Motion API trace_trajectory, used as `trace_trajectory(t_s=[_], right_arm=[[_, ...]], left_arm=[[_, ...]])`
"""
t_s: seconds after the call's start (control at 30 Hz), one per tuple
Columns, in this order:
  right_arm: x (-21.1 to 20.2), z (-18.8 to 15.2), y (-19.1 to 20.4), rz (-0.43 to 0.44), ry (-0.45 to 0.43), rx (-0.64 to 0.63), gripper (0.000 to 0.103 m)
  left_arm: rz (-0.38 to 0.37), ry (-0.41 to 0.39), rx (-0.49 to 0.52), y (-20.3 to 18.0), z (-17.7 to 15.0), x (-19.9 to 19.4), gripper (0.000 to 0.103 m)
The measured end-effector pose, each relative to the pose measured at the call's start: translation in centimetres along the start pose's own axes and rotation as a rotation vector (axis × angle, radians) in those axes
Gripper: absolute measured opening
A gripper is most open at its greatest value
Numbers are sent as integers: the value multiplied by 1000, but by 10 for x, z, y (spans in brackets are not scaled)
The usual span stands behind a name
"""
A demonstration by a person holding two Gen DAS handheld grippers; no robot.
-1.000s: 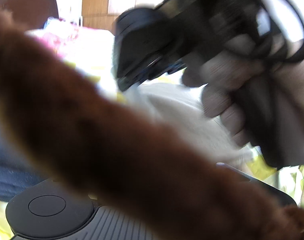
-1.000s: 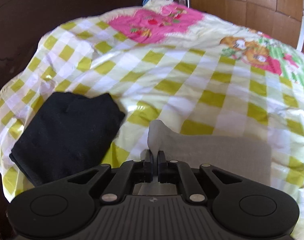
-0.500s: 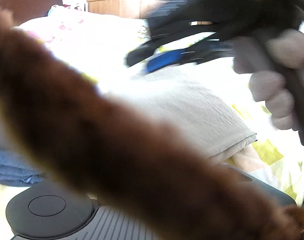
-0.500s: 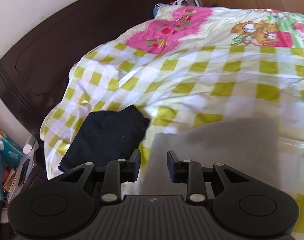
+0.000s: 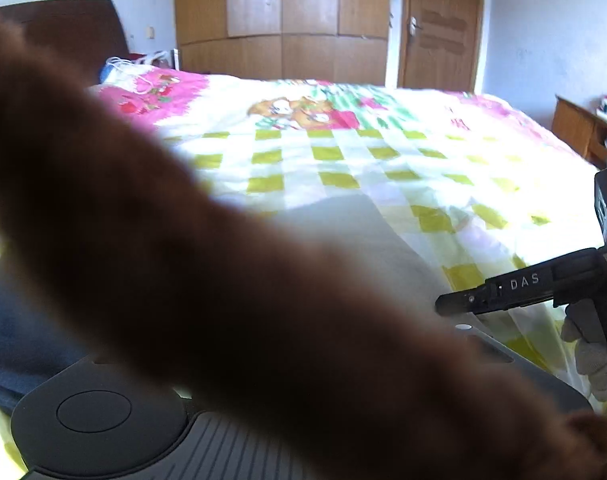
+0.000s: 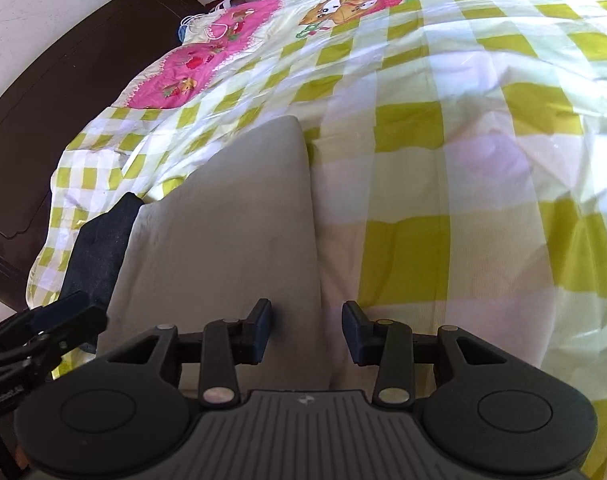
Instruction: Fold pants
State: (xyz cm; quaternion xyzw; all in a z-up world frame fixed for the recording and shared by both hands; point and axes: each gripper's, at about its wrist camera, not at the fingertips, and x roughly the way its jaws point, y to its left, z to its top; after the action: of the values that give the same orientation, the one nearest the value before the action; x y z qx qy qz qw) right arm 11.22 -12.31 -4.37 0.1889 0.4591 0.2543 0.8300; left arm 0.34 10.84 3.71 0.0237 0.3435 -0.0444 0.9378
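The grey pants [image 6: 223, 240] lie folded into a flat oblong on the bed [image 6: 483, 160], near its headboard-side edge, on the checked cover. They look like soft knit cloth: light, limp and with no stiffness of their own, so any lifted part will likely droop and drag the layers beneath out of line. The surface seems matte and not slippery, and nothing about it is fragile. The fold edge along the side facing the middle of the bed looks thick and rounded, with several layers stacked. A sound hold would be at a corner or along that thick edge, pinching all layers together so the stack does not slide apart; two holds at matching corners would keep the fold square.

The right claw [image 6: 306, 330] hangs just above the near end of the pants with its jaws spread wide and nothing between them. The left claw [image 6: 69, 316] shows at the edge of the right wrist view, near the dark garment [image 6: 99, 252], but whether it is open or closed cannot be told; in its own camera a blurred brown fuzzy mass [image 5: 223, 300] covers the fingers.

Counted: one pair of grey pants, one dark folded garment partly tucked beside it toward the bed's headboard-side edge, one patch of blue cloth [image 5: 19, 332] in the left wrist view, two claws, and one gloved hand [image 5: 591, 344] on the right claw's handle.
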Motion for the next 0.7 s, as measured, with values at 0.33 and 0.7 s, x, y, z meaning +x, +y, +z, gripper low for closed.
trace_trajectory(t_s=[0.33,0.7], right_arm=[[-16,6,4,63,-27,-12,54],[48,47,13,31,5,-47,57]], left_arm=[[58,126,80,3,-12,22,57],[59,35,-115,33,8,46,58]])
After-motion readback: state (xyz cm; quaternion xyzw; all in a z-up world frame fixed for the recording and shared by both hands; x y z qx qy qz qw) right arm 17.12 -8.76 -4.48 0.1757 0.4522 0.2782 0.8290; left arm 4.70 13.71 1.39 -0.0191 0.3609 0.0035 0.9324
